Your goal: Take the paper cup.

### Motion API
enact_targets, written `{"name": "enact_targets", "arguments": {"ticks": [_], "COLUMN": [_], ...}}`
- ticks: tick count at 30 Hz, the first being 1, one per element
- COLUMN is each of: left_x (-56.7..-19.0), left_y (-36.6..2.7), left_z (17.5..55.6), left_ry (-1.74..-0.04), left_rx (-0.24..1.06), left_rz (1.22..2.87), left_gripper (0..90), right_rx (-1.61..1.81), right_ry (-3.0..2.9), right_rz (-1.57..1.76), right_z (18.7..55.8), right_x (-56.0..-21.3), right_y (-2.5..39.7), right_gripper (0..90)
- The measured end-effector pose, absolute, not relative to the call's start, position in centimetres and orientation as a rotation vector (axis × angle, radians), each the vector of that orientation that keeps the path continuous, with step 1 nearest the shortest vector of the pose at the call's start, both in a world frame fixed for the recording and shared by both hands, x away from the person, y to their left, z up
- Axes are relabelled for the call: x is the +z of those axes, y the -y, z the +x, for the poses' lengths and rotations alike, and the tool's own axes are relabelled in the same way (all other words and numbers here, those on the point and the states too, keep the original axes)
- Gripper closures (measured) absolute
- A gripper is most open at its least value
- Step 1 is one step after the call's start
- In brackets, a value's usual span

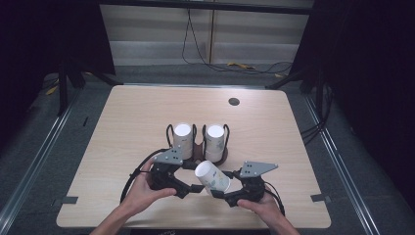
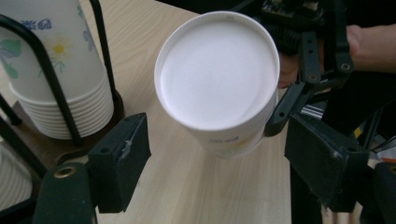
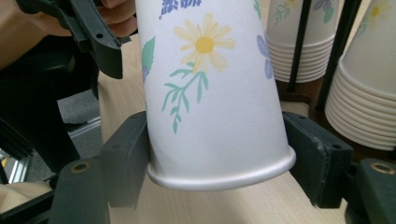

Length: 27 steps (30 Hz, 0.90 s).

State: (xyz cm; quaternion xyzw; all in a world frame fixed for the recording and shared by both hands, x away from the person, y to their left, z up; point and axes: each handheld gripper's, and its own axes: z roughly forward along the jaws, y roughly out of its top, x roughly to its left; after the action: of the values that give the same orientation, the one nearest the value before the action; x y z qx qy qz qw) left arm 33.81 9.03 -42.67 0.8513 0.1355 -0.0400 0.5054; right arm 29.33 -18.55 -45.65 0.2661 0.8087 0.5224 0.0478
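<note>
A white paper cup (image 1: 212, 177) printed with flowers hangs tilted above the table's front edge, base pointing up and left. My right gripper (image 1: 219, 195) is shut on it; in the right gripper view both jaws press the cup (image 3: 210, 93) just above its rolled rim, right gripper (image 3: 218, 154). My left gripper (image 1: 194, 188) is open beside the cup's base. In the left gripper view the white base (image 2: 215, 70) faces the camera between the spread jaws of the left gripper (image 2: 217, 156), with a gap on each side.
Two stacks of matching cups (image 1: 183, 139) (image 1: 215, 141) stand upside down in a black wire holder (image 1: 222, 157) at the table's (image 1: 127, 122) middle, just behind both grippers. A round grommet hole (image 1: 234, 102) lies at the far side. Dark curtains flank the table.
</note>
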Motion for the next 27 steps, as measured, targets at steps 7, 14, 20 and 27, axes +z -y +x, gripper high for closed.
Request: {"name": "enact_targets", "arguments": {"ticks": [7, 14, 20, 27], "left_x": [-43.2, -43.6, -43.8, -43.9], "left_y": [-9.6, -10.2, -10.6, -10.6], "left_z": [33.8, 33.7, 33.5, 33.9], "left_ry": [-0.339, -0.361, -0.372, -0.405], "left_rx": [-0.094, -0.026, 0.052, -0.009], "left_rz": [2.087, 2.114, 2.127, 2.137], "left_gripper": [20.0, 19.9, 20.9, 21.1], "right_rx": [1.515, 1.457, 1.357, 1.289], "right_ry": [-2.507, -2.540, -2.594, -2.646], "right_rz": [0.803, 0.809, 0.794, 0.784], "right_z": [29.8, 29.8, 29.6, 30.2], "right_x": [-45.0, -45.2, -45.2, -44.7], "right_y": [18.5, 18.5, 18.4, 18.2], "right_gripper": [28.6, 28.6, 28.6, 28.6]}}
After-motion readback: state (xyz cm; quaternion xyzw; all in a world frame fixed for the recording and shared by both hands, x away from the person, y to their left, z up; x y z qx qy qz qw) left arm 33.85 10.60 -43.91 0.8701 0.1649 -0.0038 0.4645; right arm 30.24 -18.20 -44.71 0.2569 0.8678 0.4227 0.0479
